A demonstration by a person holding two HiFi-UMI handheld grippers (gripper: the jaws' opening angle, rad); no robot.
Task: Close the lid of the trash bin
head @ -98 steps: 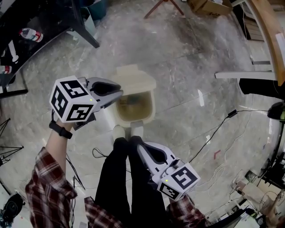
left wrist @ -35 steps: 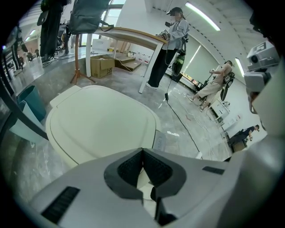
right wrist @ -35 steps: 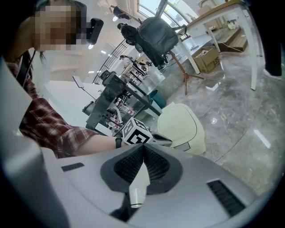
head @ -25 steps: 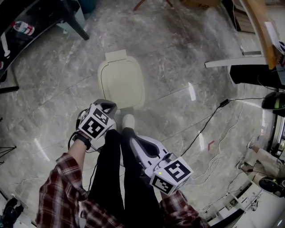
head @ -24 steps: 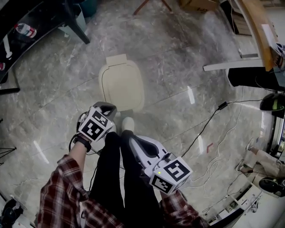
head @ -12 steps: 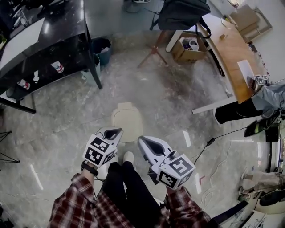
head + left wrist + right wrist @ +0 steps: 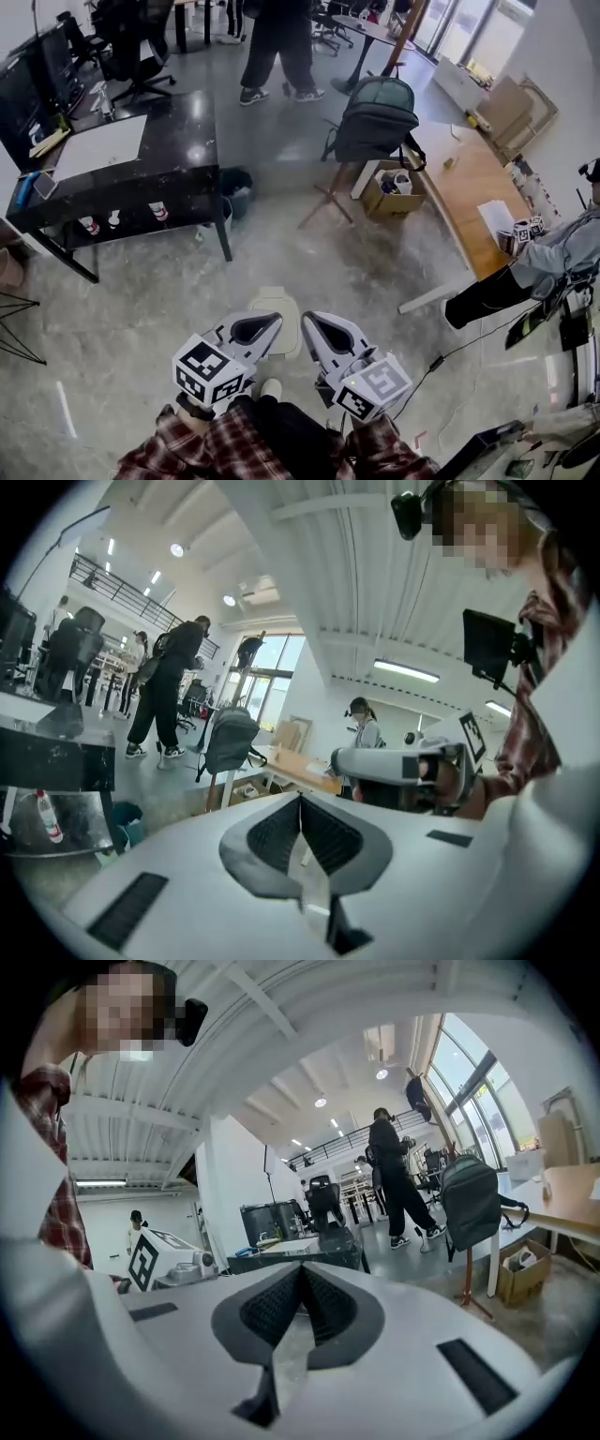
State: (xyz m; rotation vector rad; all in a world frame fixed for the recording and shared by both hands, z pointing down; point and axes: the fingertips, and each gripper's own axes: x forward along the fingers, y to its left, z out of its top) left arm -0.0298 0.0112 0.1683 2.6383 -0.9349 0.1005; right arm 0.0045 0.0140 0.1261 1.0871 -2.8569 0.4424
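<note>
The bin (image 7: 273, 306) stands closed on the floor (image 7: 169, 281). The left tool (image 7: 269, 322) and the right tool (image 7: 311, 323) are side by side, each with jaws pressed together, holding nothing.

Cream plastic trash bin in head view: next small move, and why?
Likely none on the cream plastic trash bin: its flat lid looks down already, and the left gripper and right gripper are shut, empty and clear of it. I'd just lower both to rest.
</note>
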